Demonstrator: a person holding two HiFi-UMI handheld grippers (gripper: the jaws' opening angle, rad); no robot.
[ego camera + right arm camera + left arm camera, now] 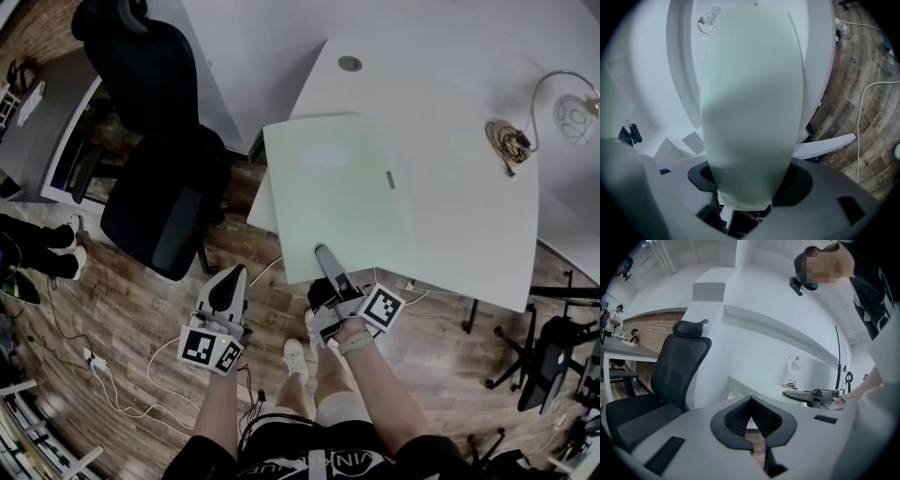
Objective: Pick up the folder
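A pale green folder [337,187] lies flat on the white table [469,216], its near edge sticking out over the table's front edge. My right gripper [322,253] reaches level onto that near edge, with one jaw lying on top of the folder. In the right gripper view the folder [750,117] runs deep between the jaws of the right gripper [747,180], which stand wide and do not visibly press on it. My left gripper [232,274] hangs off the table over the wood floor, shut and empty. The left gripper view shows that gripper [751,399] with its tips together.
A black office chair [159,187] stands left of the table, close to my left gripper. A coiled cable [511,141] and a small wire globe [574,112] lie at the table's far right. Cables [103,375] trail on the floor. Another desk [47,122] stands far left.
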